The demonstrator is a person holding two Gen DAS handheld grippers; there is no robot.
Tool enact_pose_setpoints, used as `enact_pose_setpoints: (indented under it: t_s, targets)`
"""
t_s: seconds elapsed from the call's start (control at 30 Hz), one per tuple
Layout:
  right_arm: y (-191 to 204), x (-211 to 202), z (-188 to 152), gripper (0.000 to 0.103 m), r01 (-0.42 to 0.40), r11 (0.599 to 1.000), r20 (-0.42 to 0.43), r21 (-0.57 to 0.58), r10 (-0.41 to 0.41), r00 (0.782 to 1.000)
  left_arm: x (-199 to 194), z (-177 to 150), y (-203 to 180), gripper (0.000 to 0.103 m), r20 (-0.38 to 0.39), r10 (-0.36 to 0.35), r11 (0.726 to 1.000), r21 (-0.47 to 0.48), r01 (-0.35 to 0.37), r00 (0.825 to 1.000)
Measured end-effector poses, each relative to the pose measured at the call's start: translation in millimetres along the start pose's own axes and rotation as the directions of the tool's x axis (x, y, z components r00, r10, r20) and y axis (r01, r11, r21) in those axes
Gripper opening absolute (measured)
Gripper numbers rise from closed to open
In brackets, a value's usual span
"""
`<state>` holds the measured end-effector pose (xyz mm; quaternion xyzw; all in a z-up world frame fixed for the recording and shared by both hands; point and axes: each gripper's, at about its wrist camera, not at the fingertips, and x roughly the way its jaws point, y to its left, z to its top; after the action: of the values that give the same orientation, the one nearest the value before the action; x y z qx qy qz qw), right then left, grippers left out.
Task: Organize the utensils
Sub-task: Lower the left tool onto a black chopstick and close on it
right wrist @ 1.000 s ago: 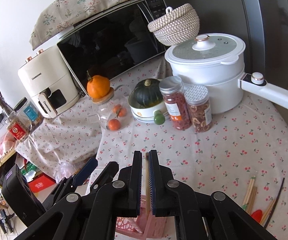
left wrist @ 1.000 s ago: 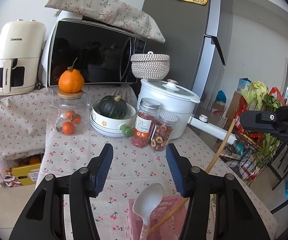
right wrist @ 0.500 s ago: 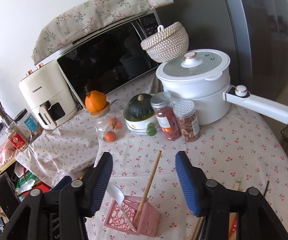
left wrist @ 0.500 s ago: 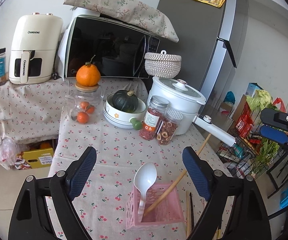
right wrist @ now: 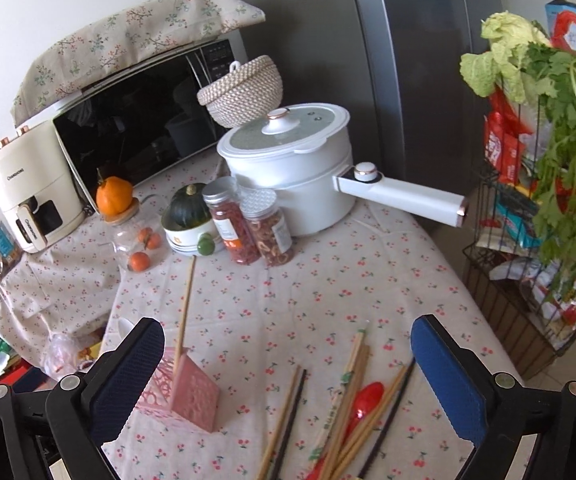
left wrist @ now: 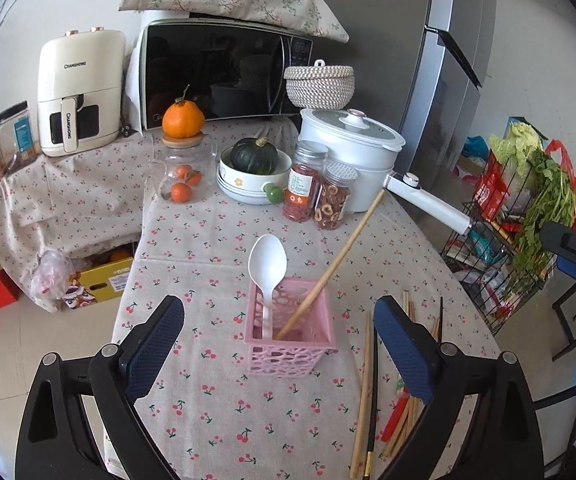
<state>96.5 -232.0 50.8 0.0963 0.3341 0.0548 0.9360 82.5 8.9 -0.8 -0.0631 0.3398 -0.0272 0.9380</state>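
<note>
Your left gripper (left wrist: 277,346) and right gripper (right wrist: 288,376) both gape, holding nothing. The pink holder (left wrist: 290,334) – white spoon (left wrist: 267,264), one chopstick (left wrist: 330,268) inside – stands mid-table (left wrist: 207,408); loose chopsticks (right wrist: 348,408) lie near its right edge. "CHANGHONG" marks the air fryer (left wrist: 81,92).

White spoon (left wrist: 267,264) and wooden chopstick (left wrist: 330,266) in pink holder (left wrist: 290,350), jaws wide apart

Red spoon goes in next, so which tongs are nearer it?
Right. The right tongs hang open just above the red spoon; the left tongs frame the pink holder beside it.
</note>
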Motion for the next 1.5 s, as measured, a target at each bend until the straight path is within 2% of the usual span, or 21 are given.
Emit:
enact_pose_setpoints:
  t_s: [0.13,0.23,0.4,0.57,0.67,0.7,0.73,0.8,0.83,1.0,1.17,1.27,1.5]
  targets:
    - [-21,2,-17,0.102,0.03,0.999,-0.035,0.009,-0.03,0.999,0,-14,-25,0.099,-0.069,-0.056,0.996,0.07,0.061,0.996]
    - [-40,10,-29,0.102,0.06,0.998,-0.074,0.028,-0.058,0.996,8,-29,-44,0.099,-0.144,-0.089,0.987,0.122,0.107,0.986]
    - [-68,29,-45,0.102,0.117,0.992,-0.161,0.047,-0.108,0.981,34,-58,-74,0.099,-0.295,-0.103,0.961,0.216,0.171,0.95]
    - [-93,44,-54,0.102,0.152,0.985,-0.215,0.08,-0.132,0.968,63,-71,-91,0.098,-0.381,-0.149,0.955,0.184,0.233,0.912]
    - [-105,54,-58,0.102,0.163,0.982,-0.24,0.099,-0.136,0.961,81,-72,-99,0.08,-0.398,-0.175,0.954,0.16,0.256,0.901]
    - [-108,57,-58,0.102,0.168,0.98,-0.247,0.103,-0.139,0.959,88,-72,-102,0.068,-0.404,-0.175,0.955,0.152,0.255,0.898]
    - [-111,59,-59,0.102,0.172,0.979,-0.253,0.108,-0.141,0.957,96,-72,-105,0.061,-0.41,-0.174,0.957,0.142,0.251,0.895]
    - [-118,64,-60,0.102,0.175,0.977,-0.269,0.122,-0.137,0.953,114,-69,-112,0.035,-0.422,-0.17,0.962,0.125,0.243,0.891]
    - [-120,67,-60,0.102,0.175,0.976,-0.276,0.129,-0.135,0.952,123,-67,-115,0.028,-0.427,-0.164,0.964,0.121,0.236,0.889]
    - [-128,76,-57,0.102,0.178,0.974,-0.299,0.143,-0.129,0.946,165,-57,-124,0.017,-0.461,-0.122,0.976,0.103,0.189,0.879]
    - [-135,81,-53,0.102,0.173,0.971,-0.306,0.163,-0.117,0.945,195,-52,-124,0.015,-0.488,-0.05,0.983,0.13,0.13,0.872]
    - [-139,85,-52,0.102,0.177,0.97,-0.315,0.167,-0.118,0.942,201,-50,-124,0.013,-0.487,-0.035,0.982,0.148,0.121,0.873]
    - [-149,92,-51,0.102,0.185,0.962,-0.331,0.199,-0.111,0.937,207,-52,-133,0.012,-0.51,-0.022,0.976,0.174,0.129,0.86]
